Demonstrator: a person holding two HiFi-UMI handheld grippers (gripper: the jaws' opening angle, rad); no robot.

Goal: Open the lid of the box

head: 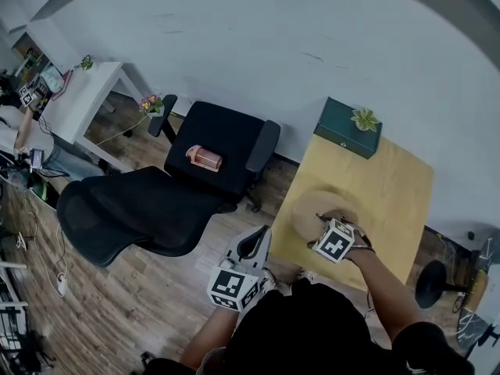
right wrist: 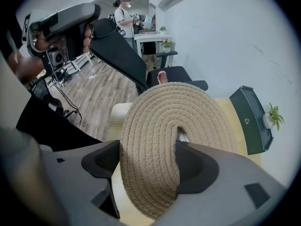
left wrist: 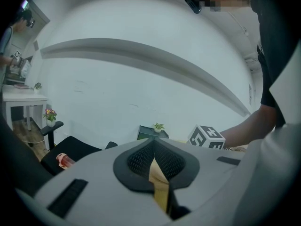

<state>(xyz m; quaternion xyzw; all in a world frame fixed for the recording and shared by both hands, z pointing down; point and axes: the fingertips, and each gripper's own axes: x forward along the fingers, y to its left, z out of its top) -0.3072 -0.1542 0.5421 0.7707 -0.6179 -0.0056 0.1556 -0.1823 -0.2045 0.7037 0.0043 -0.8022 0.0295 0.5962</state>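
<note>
A round woven rope lid (head: 312, 206) sits near the front left of the wooden table (head: 391, 186). My right gripper (head: 326, 225) reaches onto it from the near side. In the right gripper view the lid (right wrist: 164, 112) is bent upward, and its folded edge is pinched between the two dark pads of my right gripper (right wrist: 148, 161). A pale cream box body (right wrist: 116, 117) shows under the lid's left edge. My left gripper (head: 251, 250) hangs off the table's left side. In its own view the left gripper (left wrist: 154, 166) has its pads together with nothing between them.
A dark green case (head: 348, 130) with a small plant (head: 364, 119) stands at the table's far edge by the wall. A black office chair (head: 156, 194), reclined, stands left of the table with a pink bottle (head: 205, 158) on its seat. A white desk (head: 86, 92) is far left.
</note>
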